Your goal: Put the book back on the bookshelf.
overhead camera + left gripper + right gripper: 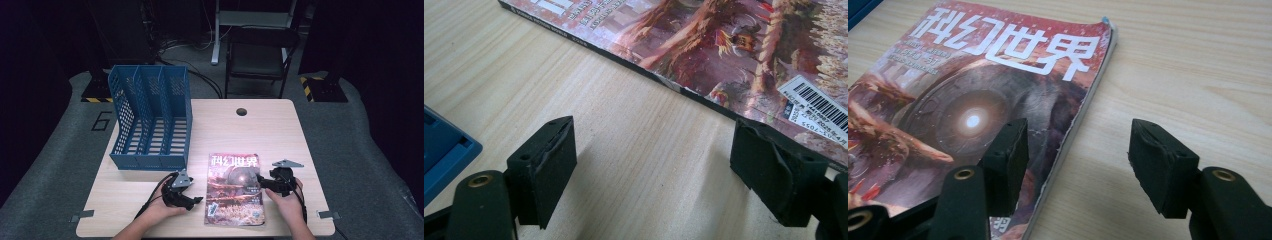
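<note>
My right tool (pixel 1075 160) straddles the magazine's (pixel 235 187) right long edge, jaws apart, not yet pinching. The magazine lies flat on the tabletop (pixel 280 130); my left tool (pixel 654 170) gapes beside its spine.

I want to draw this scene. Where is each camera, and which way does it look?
High view: above the table's near side, looking forward and down; both forearms show.
Left gripper view: on the left tool, facing the magazine's spine edge; its jaws show.
Right gripper view: on the right tool, facing the magazine's opposite edge; its jaws show.
Shared: magazine and table.
</note>
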Available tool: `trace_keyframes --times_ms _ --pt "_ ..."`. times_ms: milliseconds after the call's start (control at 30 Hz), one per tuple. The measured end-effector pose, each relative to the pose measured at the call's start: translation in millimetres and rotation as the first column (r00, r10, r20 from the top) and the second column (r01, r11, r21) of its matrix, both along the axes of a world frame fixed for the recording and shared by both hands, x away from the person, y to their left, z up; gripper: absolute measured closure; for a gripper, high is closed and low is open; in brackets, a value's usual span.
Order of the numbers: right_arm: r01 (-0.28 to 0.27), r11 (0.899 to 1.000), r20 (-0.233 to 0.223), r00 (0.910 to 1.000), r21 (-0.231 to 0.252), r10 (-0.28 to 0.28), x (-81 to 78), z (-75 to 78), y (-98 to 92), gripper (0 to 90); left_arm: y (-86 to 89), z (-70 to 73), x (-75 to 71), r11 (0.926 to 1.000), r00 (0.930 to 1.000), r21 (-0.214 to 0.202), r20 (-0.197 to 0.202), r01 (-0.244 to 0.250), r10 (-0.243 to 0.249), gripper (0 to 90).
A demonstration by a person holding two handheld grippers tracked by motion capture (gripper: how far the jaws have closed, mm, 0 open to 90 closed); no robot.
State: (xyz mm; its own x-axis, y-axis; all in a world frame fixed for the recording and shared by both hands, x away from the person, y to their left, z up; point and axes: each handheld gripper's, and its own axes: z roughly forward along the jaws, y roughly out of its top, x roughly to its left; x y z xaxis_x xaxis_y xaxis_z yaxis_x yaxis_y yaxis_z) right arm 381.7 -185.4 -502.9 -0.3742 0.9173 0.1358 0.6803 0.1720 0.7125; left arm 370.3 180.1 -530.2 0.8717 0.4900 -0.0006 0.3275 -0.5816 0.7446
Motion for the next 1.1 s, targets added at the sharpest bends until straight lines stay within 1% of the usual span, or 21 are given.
trace_keyframes --times_ms 67,167,233,267,433,500,567,633,667,700,733,767,800,867,900,933,967,1000,1033,1067,1100 --pt "-0.016 1.0 -0.01 0.9998 -0.004 0.016 0.7 -1.4 2.2 41.0 0.0 0.0 -0.1 1.0 1.0 0.0 0.0 0.0 0.0 18.7" --pt "-0.021 1.0 -0.037 0.9991 0.005 0.021 1.2 -3.8 5.2 41.0 -0.1 0.0 -0.1 1.0 1.0 -0.001 -0.001 -0.001 0.001 18.7" --pt "-0.033 0.999 -0.04 0.9987 0.002 0.033 2.1 -5.3 6.4 41.4 -0.2 0.1 0.0 1.0 1.0 -0.001 -0.001 -0.004 0.004 18.8" --pt "-0.037 0.999 -0.045 0.9983 0.002 0.037 2.2 -6.0 7.7 41.5 -0.8 0.1 -0.8 0.9999 0.9999 -0.01 -0.013 -0.01 0.01 18.8" --pt "-0.054 0.999 -0.063 0.9966 -0.002 0.054 2.0 -7.6 13.6 41.7 -1.0 0.3 -0.8 0.9999 0.9999 -0.007 -0.011 -0.013 0.013 18.9" --pt "-0.056 0.998 -0.07 0.996 0.003 0.056 2.2 -8.5 15.5 41.6 -1.9 0.3 -1.8 0.9996 0.9995 -0.003 -0.006 -0.029 0.029 18.9" --pt "-0.059 0.998 -0.078 0.9952 0.003 0.059 1.8 -9.0 17.9 41.6 -2.1 1.5 -2.1 0.9996 0.9996 0.012 -0.012 -0.026 0.026 18.7" --pt "-0.062 0.998 -0.081 0.9948 -0.003 0.061 1.2 -9.1 20.5 41.6 -3.0 2.0 -2.5 0.9992 0.9991 0.012 -0.019 -0.037 0.037 18.8" --pt "-0.057 0.998 -0.082 0.995 0.005 0.058 0.7 -9.0 22.2 41.5 -3.7 2.4 -2.8 0.9989 0.9987 0.014 -0.022 -0.045 0.045 18.8" --pt "-0.066 0.998 -0.078 0.9948 0.0 0.066 0.6 -9.2 22.5 40.7 -4.6 2.9 -3.2 0.9987 0.9983 0.012 -0.029 -0.05 0.05 18.8" --pt "-0.065 0.998 -0.078 0.9949 -0.011 0.064 0.2 -9.2 23.9 40.5 -5.2 3.9 -3.7 0.9982 0.9979 0.026 -0.031 -0.055 0.056 18.9" --pt "-0.063 0.998 -0.075 0.9952 -0.014 0.062 0.1 -9.2 24.6 40.2 -6.4 3.6 -4.3 0.9972 0.9969 0.018 -0.03 -0.072 0.073 19.0" --pt "-0.061 0.998 -0.075 0.9954 -0.012 0.059 0.1 -9.2 24.9 40.0 -6.4 5.4 -4.5 0.9968 0.9956 0.021 -0.053 -0.077 0.078 19.2" --pt "-0.055 0.998 -0.079 0.9953 -0.005 0.055 0.0 -9.2 24.9 39.8 -7.6 7.7 -4.8 0.9941 0.9909 0.018 -0.08 -0.107 0.108 21.5" --pt "-0.053 0.999 -0.082 0.9952 0.002 0.053 0.0 -9.1 24.7 39.6 -8.0 8.5 -4.2 0.9928 0.9892 0.015 -0.084 -0.119 0.12 22.2" --pt "-0.052 0.999 -0.079 0.9955 0.007 0.053 0.2 -9.4 24.4 39.6 -8.1 10.1 -4.0 0.9928 0.9864 0.014 -0.112 -0.119 0.12 23.5" --pt "-0.047 0.999 -0.083 0.9954 0.011 0.048 -0.1 -9.3 24.4 39.6 -8.8 10.5 -4.0 0.9914 0.9851 0.013 -0.111 -0.13 0.131 25.7" --pt "-0.045 0.999 -0.085 0.9953 0.015 0.046 -0.4 -9.3 24.4 39.6 -8.8 11.9 -3.2 0.991 0.9838 0.02 -0.119 -0.133 0.134 27.0" --pt "-0.043 0.999 -0.082 0.9956 0.019 0.044 -0.5 -9.6 24.4 39.5 -9.7 12.8 -3.2 0.9904 0.9811 0.016 -0.136 -0.137 0.138 27.2" --pt "-0.04 0.999 -0.082 0.9958 0.023 0.042 -0.7 -9.7 24.4 39.2 -10.3 13.5 -2.9 0.991 0.9812 0.015 -0.139 -0.133 0.134 27.2" --pt "-0.03 0.999 -0.092 0.9952 0.033 0.033 -1.6 -9.3 25.4 38.9 -12.5 14.7 -3.7 0.9907 0.9793 0.014 -0.15 -0.136 0.136 27.2"
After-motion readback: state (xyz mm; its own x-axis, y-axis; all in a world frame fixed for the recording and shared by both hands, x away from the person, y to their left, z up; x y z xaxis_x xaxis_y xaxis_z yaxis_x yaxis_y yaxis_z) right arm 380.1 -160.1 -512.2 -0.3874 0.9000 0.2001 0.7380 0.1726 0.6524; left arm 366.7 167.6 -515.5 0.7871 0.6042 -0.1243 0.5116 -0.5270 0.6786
